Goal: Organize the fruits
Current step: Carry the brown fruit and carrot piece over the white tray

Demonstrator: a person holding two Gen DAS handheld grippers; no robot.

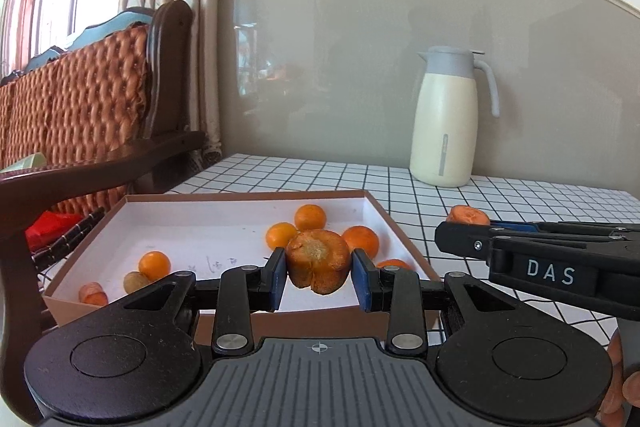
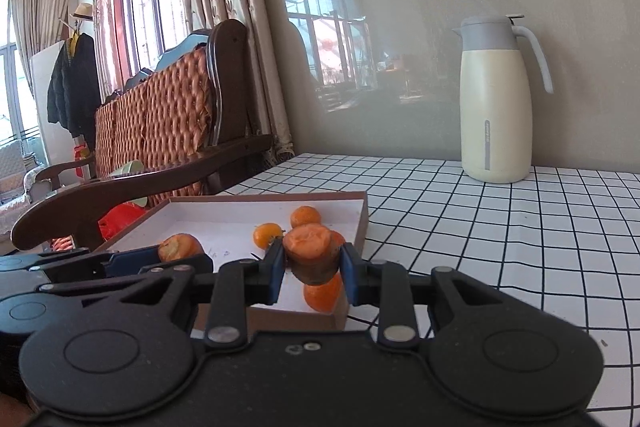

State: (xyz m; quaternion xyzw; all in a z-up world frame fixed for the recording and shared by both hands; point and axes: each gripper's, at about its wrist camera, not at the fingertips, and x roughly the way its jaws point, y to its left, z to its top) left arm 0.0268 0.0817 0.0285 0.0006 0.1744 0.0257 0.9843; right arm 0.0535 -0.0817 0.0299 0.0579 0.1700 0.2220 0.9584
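My left gripper [image 1: 319,275] is shut on a carrot chunk [image 1: 318,261] and holds it above the near edge of a shallow brown box [image 1: 180,223] with a white floor. My right gripper [image 2: 312,267] is shut on another carrot chunk [image 2: 310,253] above the box's near right corner [image 2: 362,223]. Several small oranges [image 1: 310,217] lie in the box, with one more carrot piece [image 1: 93,293] and a pale round fruit [image 1: 136,281] at its near left. The right gripper shows in the left wrist view [image 1: 464,227]; the left gripper shows in the right wrist view [image 2: 176,253].
A cream thermos jug [image 1: 446,123] with a grey lid stands at the back of the checked tablecloth [image 1: 520,203], against the grey wall. A wooden sofa with an orange woven cushion [image 1: 80,107] stands left of the table. A red bag [image 1: 48,227] lies beside the box.
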